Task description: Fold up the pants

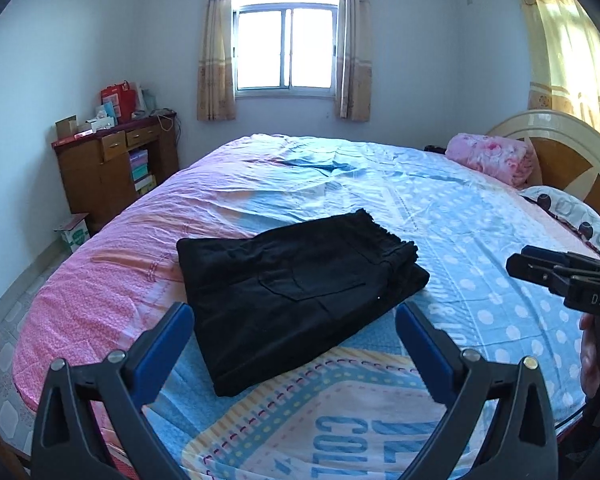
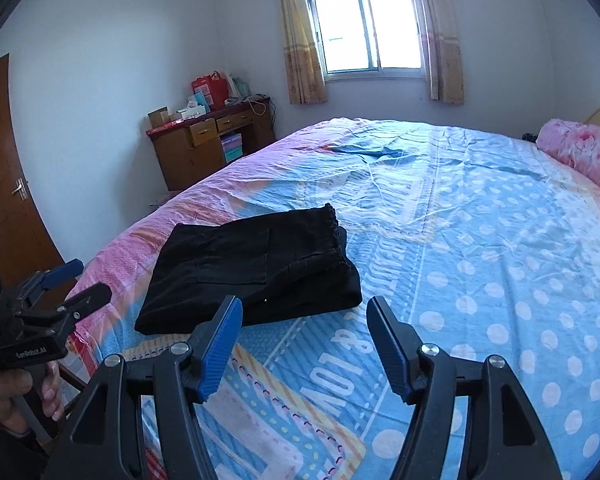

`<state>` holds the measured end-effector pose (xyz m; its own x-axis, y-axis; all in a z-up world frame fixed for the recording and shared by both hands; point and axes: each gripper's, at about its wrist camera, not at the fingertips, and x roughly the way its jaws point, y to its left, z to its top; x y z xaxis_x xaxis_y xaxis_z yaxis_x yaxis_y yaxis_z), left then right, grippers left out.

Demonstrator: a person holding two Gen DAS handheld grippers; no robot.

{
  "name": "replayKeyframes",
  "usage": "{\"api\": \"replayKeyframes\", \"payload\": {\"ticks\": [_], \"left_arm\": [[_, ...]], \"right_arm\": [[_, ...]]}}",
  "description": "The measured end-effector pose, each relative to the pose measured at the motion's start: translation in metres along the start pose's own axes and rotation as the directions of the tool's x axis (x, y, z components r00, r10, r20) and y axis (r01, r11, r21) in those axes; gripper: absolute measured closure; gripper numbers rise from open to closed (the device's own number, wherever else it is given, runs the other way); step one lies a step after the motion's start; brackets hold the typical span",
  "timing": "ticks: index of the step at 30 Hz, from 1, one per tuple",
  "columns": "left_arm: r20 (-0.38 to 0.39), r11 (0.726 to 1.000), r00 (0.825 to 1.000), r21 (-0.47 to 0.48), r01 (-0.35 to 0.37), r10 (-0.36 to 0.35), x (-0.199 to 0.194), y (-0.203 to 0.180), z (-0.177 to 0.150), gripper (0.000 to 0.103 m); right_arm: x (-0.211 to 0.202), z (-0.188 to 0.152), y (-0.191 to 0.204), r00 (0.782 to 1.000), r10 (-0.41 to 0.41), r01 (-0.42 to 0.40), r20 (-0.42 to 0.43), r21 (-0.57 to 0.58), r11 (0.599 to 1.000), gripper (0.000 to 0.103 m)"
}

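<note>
Black pants (image 1: 296, 292) lie folded in a flat rectangular stack on the bed, waistband toward the far right; they also show in the right wrist view (image 2: 252, 268). My left gripper (image 1: 294, 320) is open and empty, held above the bed just short of the stack's near edge. My right gripper (image 2: 304, 312) is open and empty, to the right of the stack and a little back from it. The right gripper also shows at the right edge of the left wrist view (image 1: 516, 264), and the left gripper shows at the left of the right wrist view (image 2: 88, 280).
The bed (image 1: 480, 240) has a pink and blue patterned sheet. A pink rolled blanket (image 1: 496, 158) and a pillow (image 1: 572, 216) lie by the headboard. A wooden cabinet (image 1: 112, 168) with boxes stands by the far left wall. A door (image 2: 4, 168) is at the left.
</note>
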<state>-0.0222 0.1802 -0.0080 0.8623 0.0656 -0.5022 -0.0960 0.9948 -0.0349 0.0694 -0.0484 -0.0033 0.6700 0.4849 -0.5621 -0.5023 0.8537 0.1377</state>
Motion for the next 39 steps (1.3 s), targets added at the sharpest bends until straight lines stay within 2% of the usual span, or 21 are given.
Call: {"api": "replayKeyframes", "payload": {"ticks": [20, 36, 39], "left_arm": [[0.009, 1.000, 1.000, 0.008, 0.008, -0.009, -0.004, -0.004, 0.000, 0.000], [-0.042, 1.000, 0.999, 0.012, 0.024, -0.023, 0.005, -0.004, -0.001, 0.000], [-0.033, 1.000, 0.999, 0.014, 0.016, -0.015, 0.005, -0.003, -0.001, 0.000]], "right_arm": [[-0.012, -0.003, 0.007, 1.000, 0.010, -0.010, 0.018, -0.004, 1.000, 0.037], [-0.012, -0.004, 0.011, 1.000, 0.020, -0.020, 0.015, -0.009, 1.000, 0.037], [-0.013, -0.004, 0.013, 1.000, 0.021, -0.020, 0.017, -0.013, 1.000, 0.037]]}}
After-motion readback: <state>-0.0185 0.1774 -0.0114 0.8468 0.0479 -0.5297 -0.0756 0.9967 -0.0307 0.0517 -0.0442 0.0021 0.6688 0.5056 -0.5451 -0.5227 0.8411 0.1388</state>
